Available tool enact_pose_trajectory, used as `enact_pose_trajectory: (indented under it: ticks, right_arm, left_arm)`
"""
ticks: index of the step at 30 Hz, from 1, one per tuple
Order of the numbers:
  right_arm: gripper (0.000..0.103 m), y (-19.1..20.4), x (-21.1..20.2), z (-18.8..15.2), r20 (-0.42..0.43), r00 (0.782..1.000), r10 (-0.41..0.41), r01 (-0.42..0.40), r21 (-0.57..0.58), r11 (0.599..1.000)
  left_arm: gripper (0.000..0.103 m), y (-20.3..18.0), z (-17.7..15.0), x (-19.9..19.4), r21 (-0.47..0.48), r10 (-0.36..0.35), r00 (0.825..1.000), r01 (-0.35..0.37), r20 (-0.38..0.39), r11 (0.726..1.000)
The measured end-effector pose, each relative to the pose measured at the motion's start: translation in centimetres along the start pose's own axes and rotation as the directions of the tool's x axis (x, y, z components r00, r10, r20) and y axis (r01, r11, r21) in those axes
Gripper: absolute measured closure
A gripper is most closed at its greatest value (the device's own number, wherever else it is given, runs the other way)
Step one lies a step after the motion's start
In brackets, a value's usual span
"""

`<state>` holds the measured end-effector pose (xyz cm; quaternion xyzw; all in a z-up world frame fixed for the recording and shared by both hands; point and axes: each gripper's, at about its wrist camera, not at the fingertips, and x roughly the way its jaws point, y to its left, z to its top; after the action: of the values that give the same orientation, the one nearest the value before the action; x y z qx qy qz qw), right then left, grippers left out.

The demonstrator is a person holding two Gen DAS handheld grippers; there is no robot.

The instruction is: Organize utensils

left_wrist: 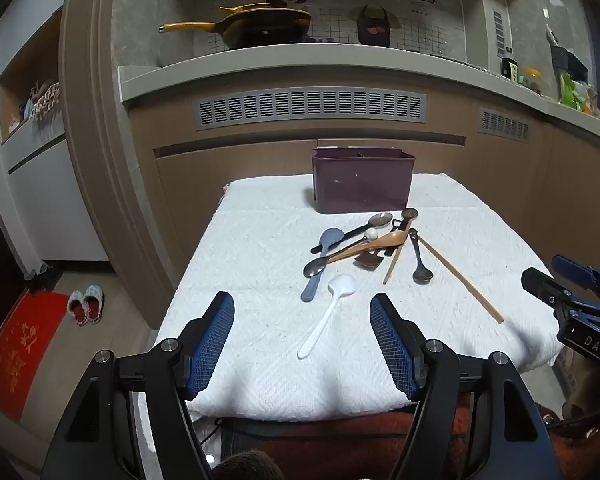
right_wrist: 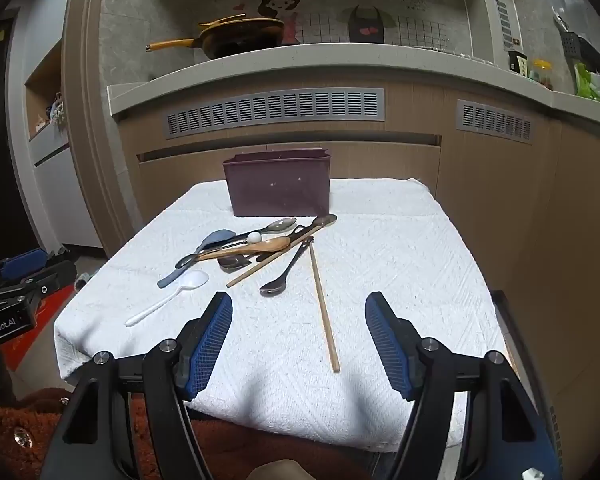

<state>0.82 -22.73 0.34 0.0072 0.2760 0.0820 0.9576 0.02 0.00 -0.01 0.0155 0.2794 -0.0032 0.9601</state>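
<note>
Our left claw (left_wrist: pixel 302 340) and right claw (right_wrist: pixel 299 338) both hang spread wide, gripping nothing, above the near edge of the white-clothed surface (left_wrist: pixel 260 380). Ahead lies the utensil pile (left_wrist: pixel 364 248), a purple holder (left_wrist: pixel 363 179) behind it. The white spoon (left_wrist: pixel 327 314) points its handle toward us; one chopstick (right_wrist: pixel 323 308) runs lengthwise between the right claw's fingers. "DAS" marks the right claw's body.

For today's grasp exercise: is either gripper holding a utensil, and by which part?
Nothing is held. The left gripper and right gripper are both open above the white cloth, with no utensil between the fingers.
</note>
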Motion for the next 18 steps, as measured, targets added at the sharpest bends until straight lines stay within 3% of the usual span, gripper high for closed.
enact_pose_trajectory:
  ticks: [18]
  right_arm:
    - [0.037,0.71,0.43,0.14,-0.017,1.000,0.007,-0.007,-0.023,1.000]
  left_arm:
    - [0.032,-0.50,-0.16,0.96,0.012,-0.003,0.999,0.004,-0.032,1.000]
